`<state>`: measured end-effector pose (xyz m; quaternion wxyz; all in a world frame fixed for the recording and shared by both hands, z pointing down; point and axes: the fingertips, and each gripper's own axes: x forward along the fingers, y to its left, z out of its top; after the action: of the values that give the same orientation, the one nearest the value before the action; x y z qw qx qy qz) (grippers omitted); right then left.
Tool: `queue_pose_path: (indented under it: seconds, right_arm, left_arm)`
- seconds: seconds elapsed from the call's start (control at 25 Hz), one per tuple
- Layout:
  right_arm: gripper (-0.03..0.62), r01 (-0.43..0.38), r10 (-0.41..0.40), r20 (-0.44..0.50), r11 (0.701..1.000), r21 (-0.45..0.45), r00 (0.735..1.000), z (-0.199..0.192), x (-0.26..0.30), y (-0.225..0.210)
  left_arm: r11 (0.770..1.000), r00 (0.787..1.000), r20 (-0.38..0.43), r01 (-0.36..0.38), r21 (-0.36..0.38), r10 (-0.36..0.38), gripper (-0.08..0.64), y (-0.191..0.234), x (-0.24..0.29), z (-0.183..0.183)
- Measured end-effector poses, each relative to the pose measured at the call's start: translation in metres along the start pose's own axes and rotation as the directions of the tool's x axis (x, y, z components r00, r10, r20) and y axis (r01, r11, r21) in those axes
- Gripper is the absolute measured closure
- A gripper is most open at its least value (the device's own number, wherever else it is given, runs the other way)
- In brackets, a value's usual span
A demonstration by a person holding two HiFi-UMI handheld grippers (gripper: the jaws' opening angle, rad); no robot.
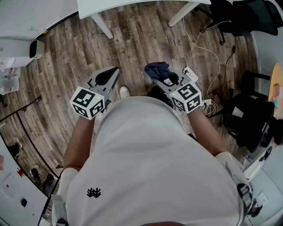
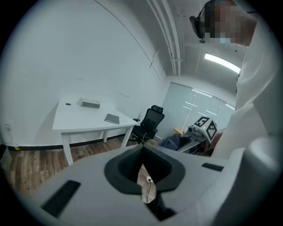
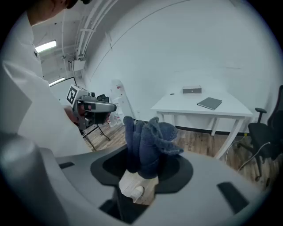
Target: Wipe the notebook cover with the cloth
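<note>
The grey notebook (image 3: pixel 209 103) lies flat on a white table (image 3: pixel 230 110) across the room, beside a small grey box (image 3: pixel 192 90). In the left gripper view, the notebook (image 2: pixel 112 118) shows on the same table (image 2: pixel 75 121). My right gripper (image 3: pixel 143 154) is shut on a bunched dark blue cloth (image 3: pixel 148 139), which sticks out past its jaws. In the head view, the cloth (image 1: pixel 158 70) hangs at the right gripper (image 1: pixel 154 76) in front of my chest. My left gripper (image 1: pixel 116 69) is held beside it, jaws together and empty, as its own view (image 2: pixel 142 152) also shows.
A black office chair (image 2: pixel 150 121) stands right of the table. Another dark chair (image 1: pixel 247 119) is at my right, with white cables and a power strip (image 1: pixel 190 71) on the wood floor. White shelving (image 1: pixel 17 48) stands at the left. A white table edge (image 1: pixel 132 5) lies ahead.
</note>
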<state>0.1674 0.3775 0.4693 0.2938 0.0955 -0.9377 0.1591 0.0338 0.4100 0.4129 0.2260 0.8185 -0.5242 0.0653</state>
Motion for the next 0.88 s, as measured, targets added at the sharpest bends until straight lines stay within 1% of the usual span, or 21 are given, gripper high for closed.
queue_pose_path:
  seconds: [0.2, 0.36, 0.48, 0.6, 0.8, 0.88]
  right_arm:
    - [0.425, 0.038, -0.038, -0.008, 0.999, 0.018, 0.999, 0.004, 0.013, 0.03]
    - [0.425, 0.063, -0.062, -0.026, 0.998, 0.029, 0.998, 0.003, 0.013, 0.032]
    - [0.425, 0.079, -0.077, -0.034, 0.996, 0.045, 0.996, 0.001, 0.008, 0.016]
    - [0.425, 0.081, -0.079, -0.022, 0.995, 0.064, 0.997, 0.008, 0.013, -0.009]
    - [0.423, 0.065, -0.067, 0.015, 0.992, 0.105, 0.998, 0.025, 0.019, -0.06]
    - [0.423, 0.056, -0.059, 0.027, 0.992, 0.115, 0.998, 0.037, 0.024, -0.083]
  left_arm:
    - [1.0, 0.999, -0.036, 0.029, -0.01, -0.03, 0.554, 0.013, -0.039, -0.022]
    - [0.999, 0.998, -0.043, 0.043, -0.022, -0.044, 0.554, 0.023, -0.039, -0.029]
    - [0.998, 0.997, -0.042, 0.066, -0.016, -0.066, 0.554, 0.021, -0.018, -0.023]
    - [0.997, 0.995, -0.046, 0.083, 0.002, -0.083, 0.554, 0.027, 0.01, -0.01]
    - [0.996, 0.995, -0.055, 0.085, 0.035, -0.083, 0.554, 0.035, 0.055, 0.018]
    - [0.995, 0.995, -0.065, 0.078, 0.059, -0.074, 0.554, 0.047, 0.074, 0.034]
